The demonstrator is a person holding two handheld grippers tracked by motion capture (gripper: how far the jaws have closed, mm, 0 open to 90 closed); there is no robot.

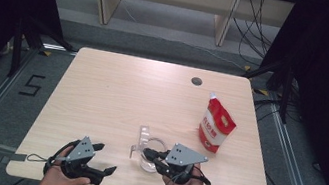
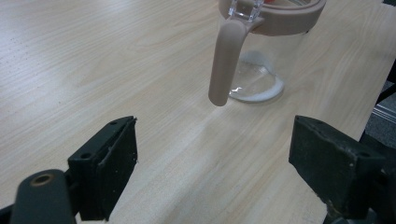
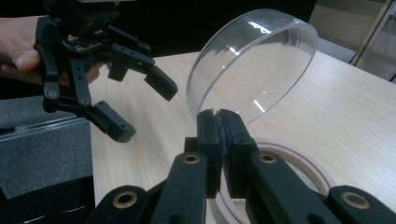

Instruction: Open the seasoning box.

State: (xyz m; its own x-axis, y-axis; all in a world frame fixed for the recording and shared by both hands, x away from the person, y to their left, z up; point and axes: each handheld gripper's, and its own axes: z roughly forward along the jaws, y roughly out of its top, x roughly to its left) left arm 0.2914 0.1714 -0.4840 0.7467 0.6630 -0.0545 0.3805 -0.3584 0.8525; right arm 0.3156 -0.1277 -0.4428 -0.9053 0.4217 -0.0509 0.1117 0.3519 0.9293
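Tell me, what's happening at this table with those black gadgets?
A person holds a pair of black tongs in each hand. The right tongs are shut on the edge of a clear round plastic lid, tilted up above a clear plastic jug with a beige rim and handle. The left tongs stand open, empty, facing the jug's handle. A red and white pouch stands apart on the light wooden table, untouched.
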